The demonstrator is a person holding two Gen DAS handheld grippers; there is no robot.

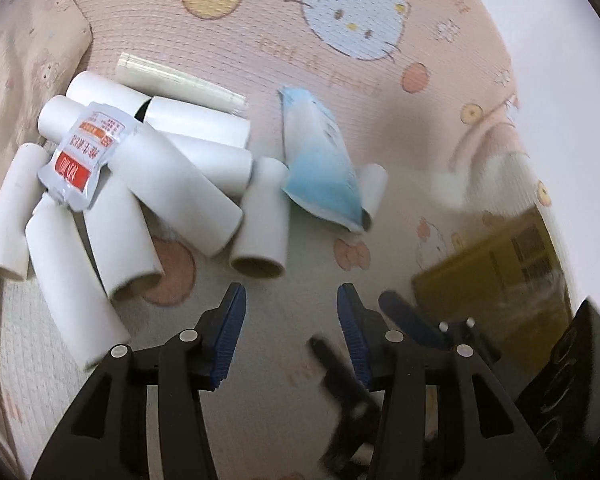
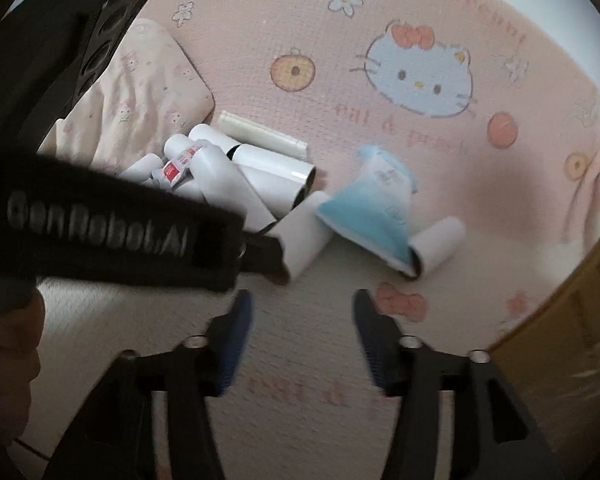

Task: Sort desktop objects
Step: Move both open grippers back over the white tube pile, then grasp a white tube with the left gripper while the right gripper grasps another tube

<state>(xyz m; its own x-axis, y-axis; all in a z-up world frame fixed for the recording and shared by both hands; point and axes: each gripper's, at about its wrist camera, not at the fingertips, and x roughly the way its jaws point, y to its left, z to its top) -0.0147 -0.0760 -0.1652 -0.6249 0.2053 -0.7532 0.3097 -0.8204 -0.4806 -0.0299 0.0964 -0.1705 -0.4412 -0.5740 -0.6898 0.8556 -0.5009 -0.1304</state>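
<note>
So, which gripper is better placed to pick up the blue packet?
Probably the right gripper: open, empty, and the blue packet lies almost straight ahead. The left gripper faces the white tubes more.

a home: cartoon-cat mat (image 1: 360, 20) and patterned pillow (image 2: 140, 92)

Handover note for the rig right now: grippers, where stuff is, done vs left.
Left gripper: open, nothing between the jaws, pointing down at the mat just short of the tube pile.
Right gripper: open, empty, above bare mat near the blue packet.
White tubes: heaped together at the left, a red-and-white sachet lying on top.
Blue packet: beside the heap, lying partly over one stray tube.
Yellow box: at the right edge, blurred.
Done: nothing visibly sorted.
Left: separate the sachet, packet and tubes; where they go is not visible.
</note>
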